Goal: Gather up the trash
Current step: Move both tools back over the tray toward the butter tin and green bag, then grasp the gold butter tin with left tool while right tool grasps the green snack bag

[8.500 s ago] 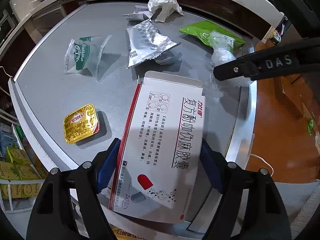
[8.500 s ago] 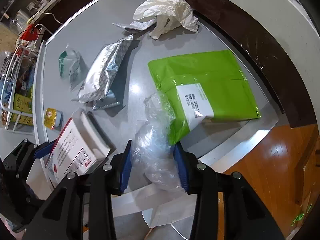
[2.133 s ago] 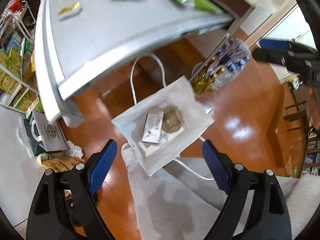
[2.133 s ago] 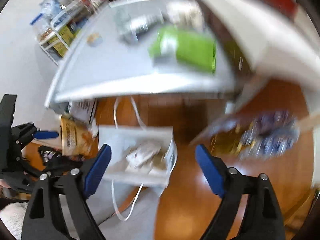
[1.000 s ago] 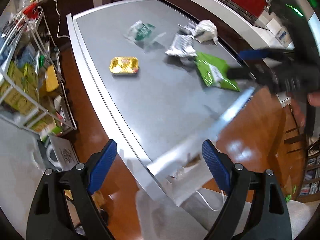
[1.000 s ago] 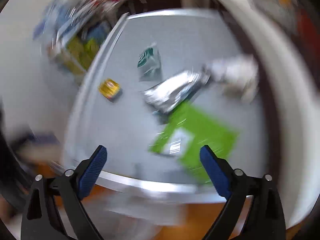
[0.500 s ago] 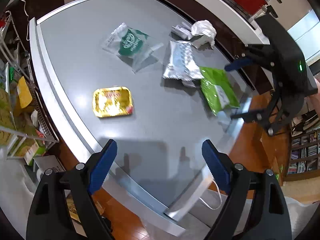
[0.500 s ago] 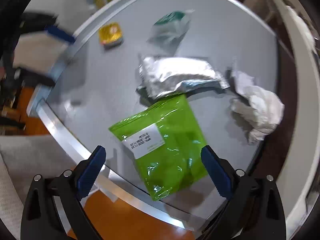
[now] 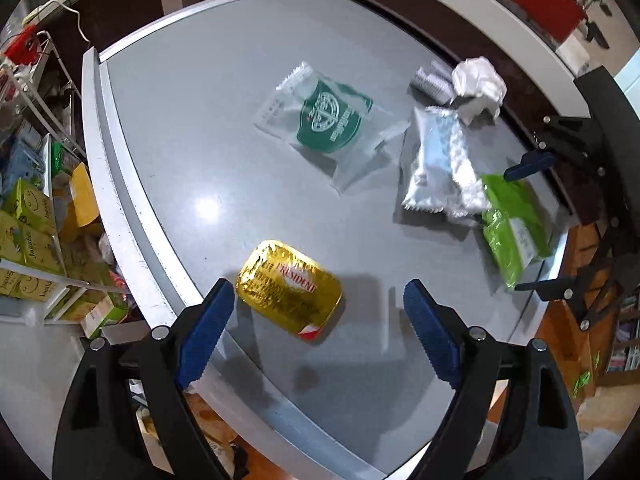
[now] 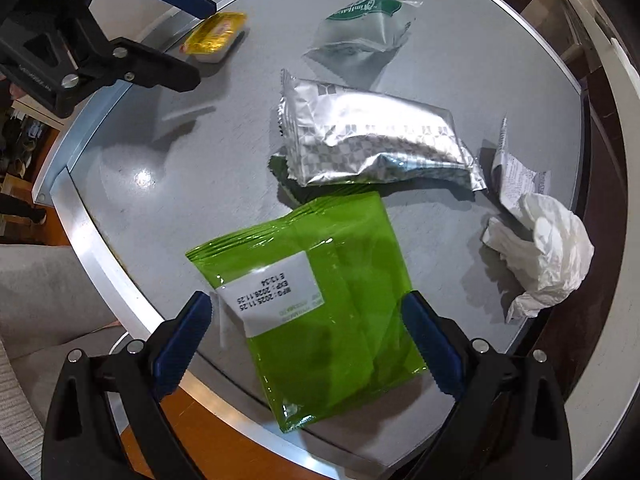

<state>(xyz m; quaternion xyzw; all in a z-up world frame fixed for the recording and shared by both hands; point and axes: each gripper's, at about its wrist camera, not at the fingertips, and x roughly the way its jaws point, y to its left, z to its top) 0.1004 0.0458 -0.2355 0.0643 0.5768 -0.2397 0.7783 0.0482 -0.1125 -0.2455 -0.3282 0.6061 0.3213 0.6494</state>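
Trash lies on the grey table [image 9: 224,152]. My left gripper [image 9: 316,332] is open above a gold butter packet [image 9: 289,289], which sits just ahead of its left finger. A clear bag with a green logo [image 9: 324,120], a silver foil wrapper [image 9: 436,164], crumpled white paper [image 9: 478,82] and a green pouch [image 9: 514,228] lie further off. My right gripper [image 10: 308,340] is open and hovers over the green pouch [image 10: 328,304], its fingers apart on either side of it. The foil wrapper [image 10: 372,136], clear bag [image 10: 360,28], gold packet [image 10: 214,32] and white paper [image 10: 544,252] lie beyond.
A wire rack with yellow-green boxes [image 9: 28,220] stands left of the table. A receipt [image 10: 516,172] lies by the white paper. The table's metal rim [image 10: 92,248] runs near my right gripper, with wooden floor [image 10: 208,432] below. A dark counter edge [image 9: 400,12] borders the far side.
Both grippers came back from the bag on the floor to the table. The left one moved in close over the gold packet; the right one sank lower over the green pouch.
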